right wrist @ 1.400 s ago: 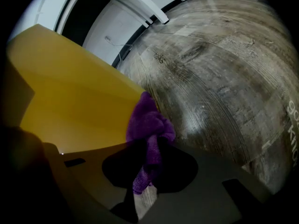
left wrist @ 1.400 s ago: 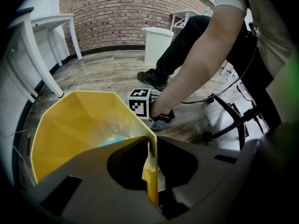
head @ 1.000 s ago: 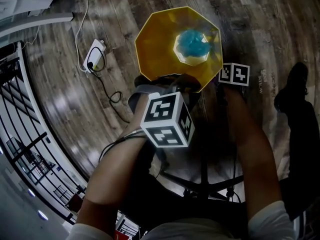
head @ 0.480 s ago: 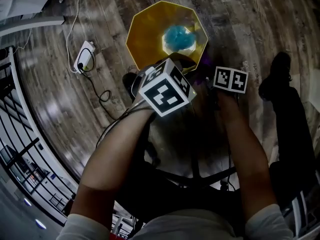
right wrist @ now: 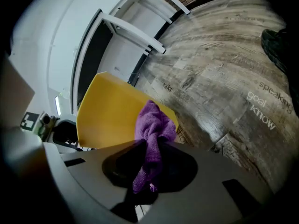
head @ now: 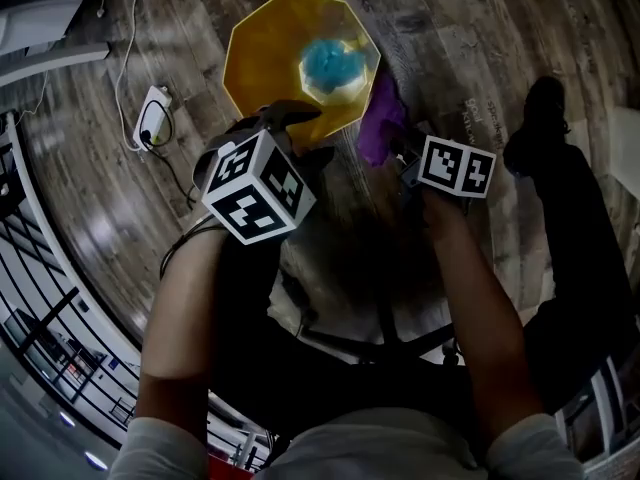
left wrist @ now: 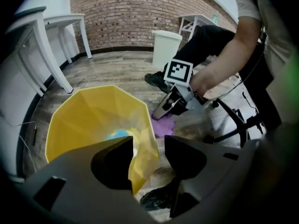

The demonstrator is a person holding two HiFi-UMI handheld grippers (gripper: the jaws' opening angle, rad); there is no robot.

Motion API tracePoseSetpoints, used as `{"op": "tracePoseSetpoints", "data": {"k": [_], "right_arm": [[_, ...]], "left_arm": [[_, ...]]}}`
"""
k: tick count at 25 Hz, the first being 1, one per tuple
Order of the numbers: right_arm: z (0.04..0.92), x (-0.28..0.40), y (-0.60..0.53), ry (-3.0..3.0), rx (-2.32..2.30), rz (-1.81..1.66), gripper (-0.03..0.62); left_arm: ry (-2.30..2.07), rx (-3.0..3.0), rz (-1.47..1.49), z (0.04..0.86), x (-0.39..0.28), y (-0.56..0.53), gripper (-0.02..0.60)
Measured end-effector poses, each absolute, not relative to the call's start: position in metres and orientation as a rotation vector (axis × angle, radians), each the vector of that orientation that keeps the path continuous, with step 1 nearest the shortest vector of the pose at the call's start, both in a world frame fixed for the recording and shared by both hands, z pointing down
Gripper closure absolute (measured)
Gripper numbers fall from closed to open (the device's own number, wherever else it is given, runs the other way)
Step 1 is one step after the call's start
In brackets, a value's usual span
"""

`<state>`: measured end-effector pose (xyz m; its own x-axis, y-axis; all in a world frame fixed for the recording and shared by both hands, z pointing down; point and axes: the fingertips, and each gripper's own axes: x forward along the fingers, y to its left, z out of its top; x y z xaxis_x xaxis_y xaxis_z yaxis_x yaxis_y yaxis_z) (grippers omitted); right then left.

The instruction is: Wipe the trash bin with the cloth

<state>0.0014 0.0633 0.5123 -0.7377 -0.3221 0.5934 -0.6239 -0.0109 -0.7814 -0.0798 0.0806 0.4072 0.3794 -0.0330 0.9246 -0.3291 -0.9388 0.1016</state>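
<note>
Our left gripper [left wrist: 148, 149] has just been opening: its jaws are spread, with the rim of the bin [head: 270, 58] loose between them. The bin, upper centre in the head view, looks light, thin-walled and likely to slide, so we'd steady it by the rim. Our right gripper [right wrist: 148, 155] pinches the soft cloth [right wrist: 152, 125] by the bin's right edge.

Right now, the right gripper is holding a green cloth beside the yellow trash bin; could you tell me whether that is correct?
Not quite: the cloth is purple, not green. The right gripper view shows it pinched between the jaws of the right gripper, beside the yellow trash bin.
</note>
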Motion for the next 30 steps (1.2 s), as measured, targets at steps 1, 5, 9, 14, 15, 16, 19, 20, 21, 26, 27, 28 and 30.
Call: {"op": "tracePoseSetpoints", "data": {"k": [1, 5, 9, 14, 15, 16, 19, 20, 21, 26, 27, 28, 30], "right_arm": [[0.508, 0.001, 0.067, -2.025, 1.005, 1.842, 0.522], [0.492, -0.006, 0.08, -2.028, 1.031, 1.916, 0.522], [0.474, -0.011, 0.09, -2.052, 1.045, 1.941, 0.522], [0.437, -0.008, 0.088, -2.136, 1.078, 1.978, 0.522], [0.43, -0.006, 0.089, -2.152, 1.091, 1.99, 0.522], [0.423, -0.005, 0.088, -2.173, 1.1, 2.0, 0.522], [0.404, -0.006, 0.085, -2.265, 1.105, 2.014, 0.522], [0.399, -0.006, 0.083, -2.291, 1.105, 2.022, 0.522], [0.396, -0.006, 0.079, -2.314, 1.107, 2.031, 0.522], [0.396, -0.016, 0.049, -2.376, 1.065, 2.028, 0.522], [0.398, -0.019, 0.044, -2.376, 1.053, 2.012, 0.522], [0.401, -0.022, 0.04, -2.372, 1.047, 1.986, 0.522], [0.407, -0.023, 0.033, -2.37, 1.038, 1.938, 0.522]], "left_arm": [[-0.308, 2.357, 1.615, 0.41, -0.088, 0.084, 0.39], [-0.283, 2.293, 1.735, 0.422, -0.115, 0.09, 0.39], [-0.312, 2.301, 1.805, 0.433, -0.123, 0.087, 0.395], [-0.319, 2.319, 1.824, 0.433, -0.119, 0.081, 0.45], [-0.316, 2.326, 1.816, 0.432, -0.114, 0.079, 0.461], [-0.312, 2.338, 1.809, 0.432, -0.11, 0.077, 0.481], [-0.311, 2.366, 1.798, 0.431, -0.104, 0.074, 0.537], [-0.311, 2.367, 1.795, 0.43, -0.103, 0.074, 0.543], [-0.31, 2.368, 1.793, 0.43, -0.102, 0.074, 0.546], [-0.278, 2.372, 1.798, 0.431, -0.097, 0.073, 0.552], [-0.27, 2.38, 1.802, 0.43, -0.095, 0.072, 0.555], [-0.262, 2.392, 1.806, 0.43, -0.092, 0.071, 0.559], [-0.251, 2.416, 1.806, 0.429, -0.087, 0.069, 0.566]]}}
